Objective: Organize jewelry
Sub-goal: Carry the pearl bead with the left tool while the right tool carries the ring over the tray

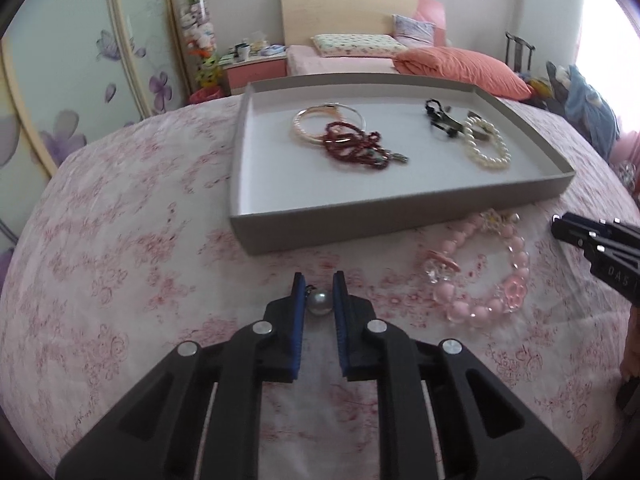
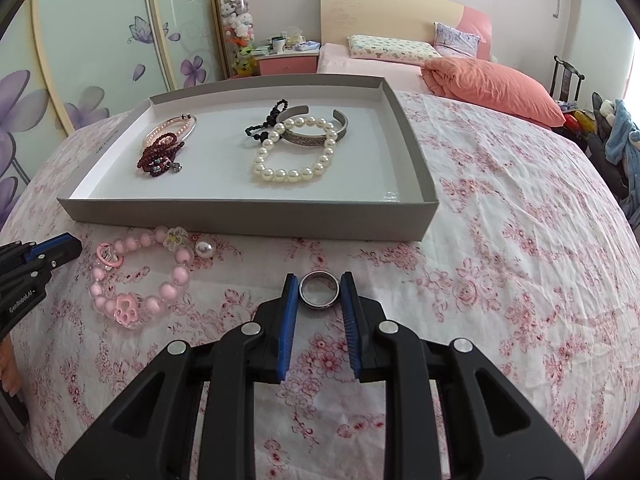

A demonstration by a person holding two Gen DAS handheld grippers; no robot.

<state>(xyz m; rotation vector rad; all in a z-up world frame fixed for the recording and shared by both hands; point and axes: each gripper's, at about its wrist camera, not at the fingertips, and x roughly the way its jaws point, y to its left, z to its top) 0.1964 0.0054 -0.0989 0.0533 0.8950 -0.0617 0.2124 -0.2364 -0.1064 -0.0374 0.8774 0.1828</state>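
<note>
Now w/ left tongs (image 1: 319, 280) clenched on the pearl earring (image 1: 319, 301) and right tongs (image 2: 319, 281) gripping the metal ring (image 2: 319, 289), both just above the bedspread (image 2: 500, 240), lift straight, then release low inside the grey tray (image 2: 248, 216).

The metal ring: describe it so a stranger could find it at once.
Start at the grey tray on the flowered bedspread. In front of its near wall, right of the pink bead bracelet, the ring sits between the blue pads of the right hand-held gripper. It is the only plain, dark metal band outside the tray.
</note>
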